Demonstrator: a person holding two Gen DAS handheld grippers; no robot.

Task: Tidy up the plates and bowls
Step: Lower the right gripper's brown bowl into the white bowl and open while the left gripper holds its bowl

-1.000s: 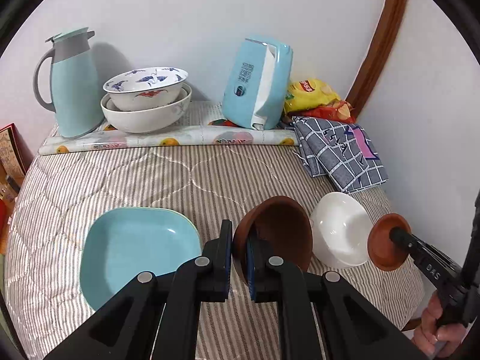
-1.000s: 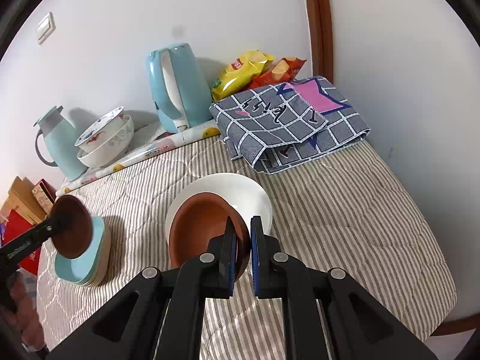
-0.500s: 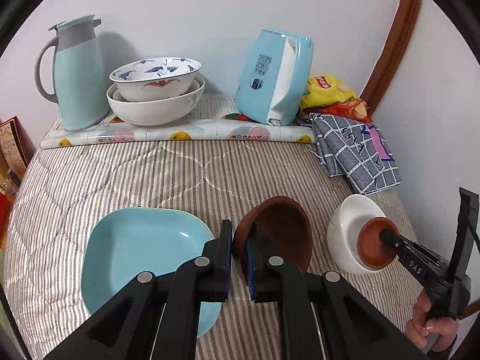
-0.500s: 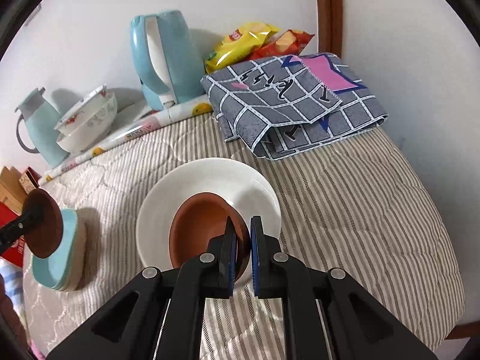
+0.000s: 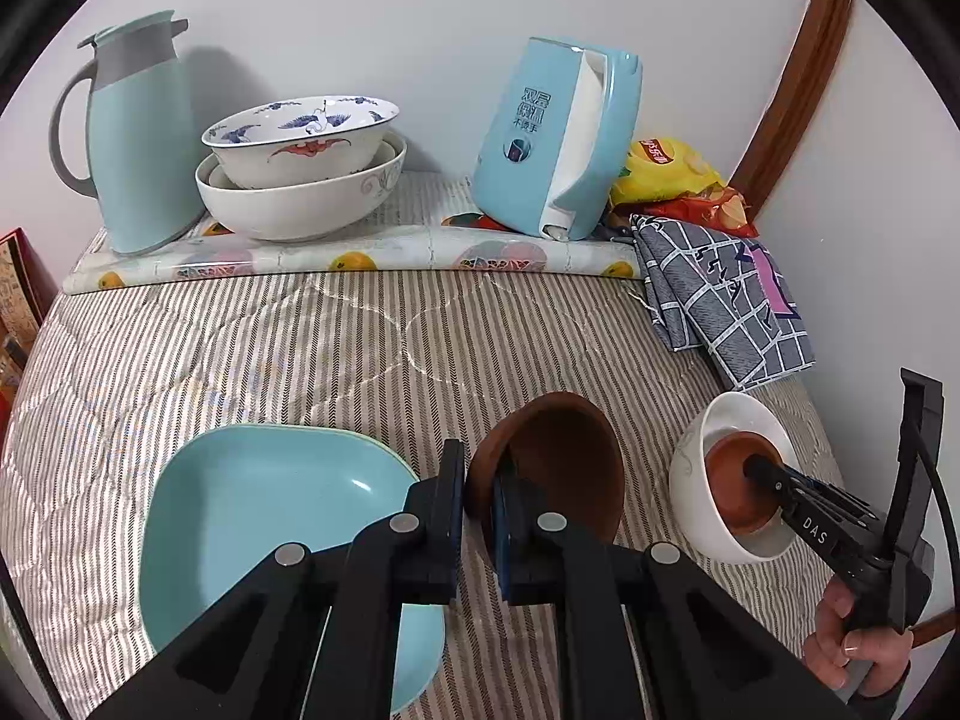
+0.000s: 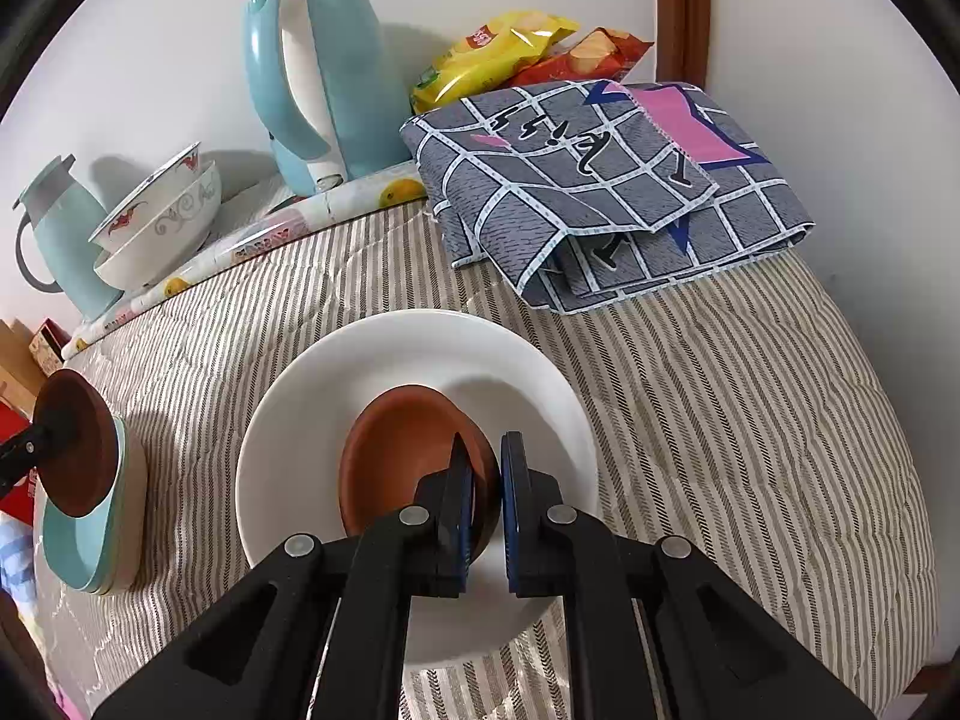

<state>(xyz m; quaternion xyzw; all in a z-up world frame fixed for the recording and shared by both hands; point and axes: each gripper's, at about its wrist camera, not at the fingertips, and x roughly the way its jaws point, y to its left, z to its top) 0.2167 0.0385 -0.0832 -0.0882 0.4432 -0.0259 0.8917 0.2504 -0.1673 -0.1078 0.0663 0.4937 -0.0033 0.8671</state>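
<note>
My left gripper (image 5: 478, 489) is shut on the rim of a brown bowl (image 5: 561, 462) and holds it above the right edge of the light blue square plates (image 5: 258, 510). From the right wrist view that bowl (image 6: 75, 444) hangs over the stacked blue plates (image 6: 114, 540). My right gripper (image 6: 486, 492) is shut on the rim of a small brown dish (image 6: 402, 456), which sits inside the white bowl (image 6: 414, 354). That same dish (image 5: 735, 480) in the white bowl (image 5: 702, 450) shows at the right of the left wrist view.
Two nested patterned bowls (image 5: 300, 168), a pale blue jug (image 5: 135, 132) and a blue kettle (image 5: 558, 138) stand at the back by the wall. A folded checked cloth (image 6: 600, 192) and snack bags (image 6: 516, 54) lie at the back right. Striped quilt (image 5: 300, 348) covers the surface.
My right gripper has lowered the small brown dish down into the white bowl. My left gripper with the brown bowl has moved forward and a little lower over the blue plates.
</note>
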